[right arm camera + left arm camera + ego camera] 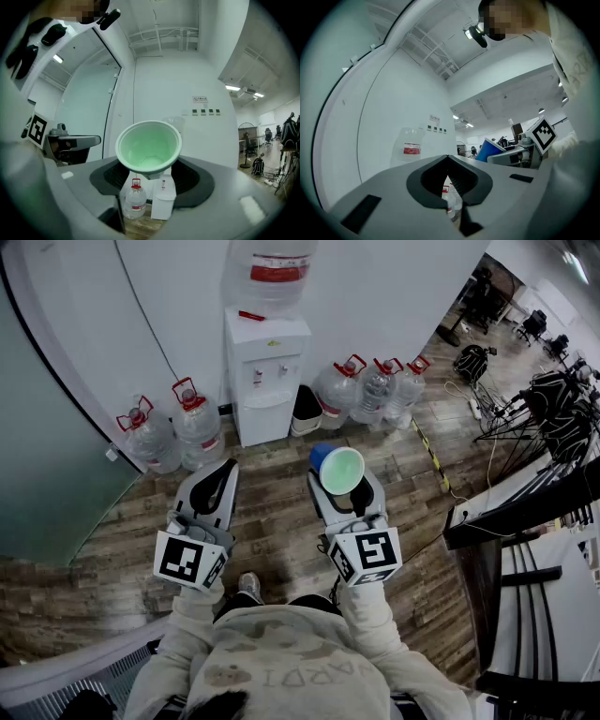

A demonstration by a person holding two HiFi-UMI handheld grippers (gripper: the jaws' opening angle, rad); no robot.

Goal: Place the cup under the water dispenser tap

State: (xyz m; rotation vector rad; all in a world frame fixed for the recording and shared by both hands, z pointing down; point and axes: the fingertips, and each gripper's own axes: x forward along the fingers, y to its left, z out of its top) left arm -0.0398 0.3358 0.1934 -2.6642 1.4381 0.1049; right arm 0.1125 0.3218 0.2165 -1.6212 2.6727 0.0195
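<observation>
The cup (337, 468), blue outside and green inside, is clamped at its lower part by the right tongs (342, 486), whose jaws are spread wide around it. Its mouth is turned back toward the person. It is held in the air, well apart from the water dispenser (265, 371) at the wall ahead. Both forearms are extended forward, roughly level, side by side. The left tongs (225, 472) are closed at the tips and empty.
</observation>
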